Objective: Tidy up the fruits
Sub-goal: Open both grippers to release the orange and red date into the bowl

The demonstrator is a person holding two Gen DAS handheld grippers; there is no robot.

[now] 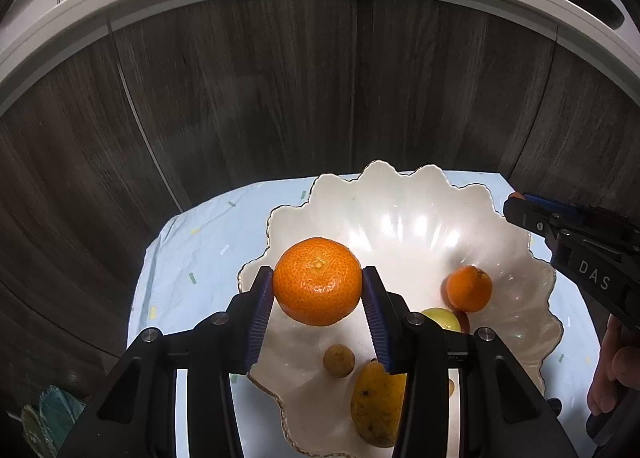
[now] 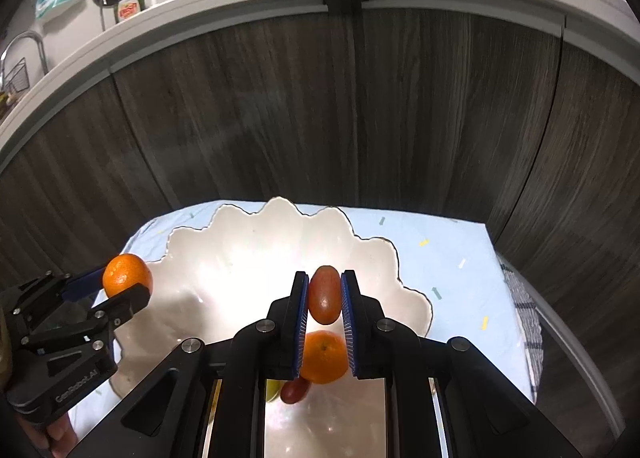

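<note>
We grip a large orange [image 1: 317, 281] in our left gripper [image 1: 318, 290] and a small reddish oval fruit [image 2: 325, 294] in our nearly closed right gripper [image 2: 325, 298], both above the scalloped white bowl [image 1: 400, 193].

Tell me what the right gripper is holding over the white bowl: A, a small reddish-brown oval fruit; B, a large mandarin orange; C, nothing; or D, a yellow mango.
A: in the right wrist view the right gripper pinches a small reddish-brown oval fruit above the scalloped white bowl; the mandarin sits in the left gripper.
</note>
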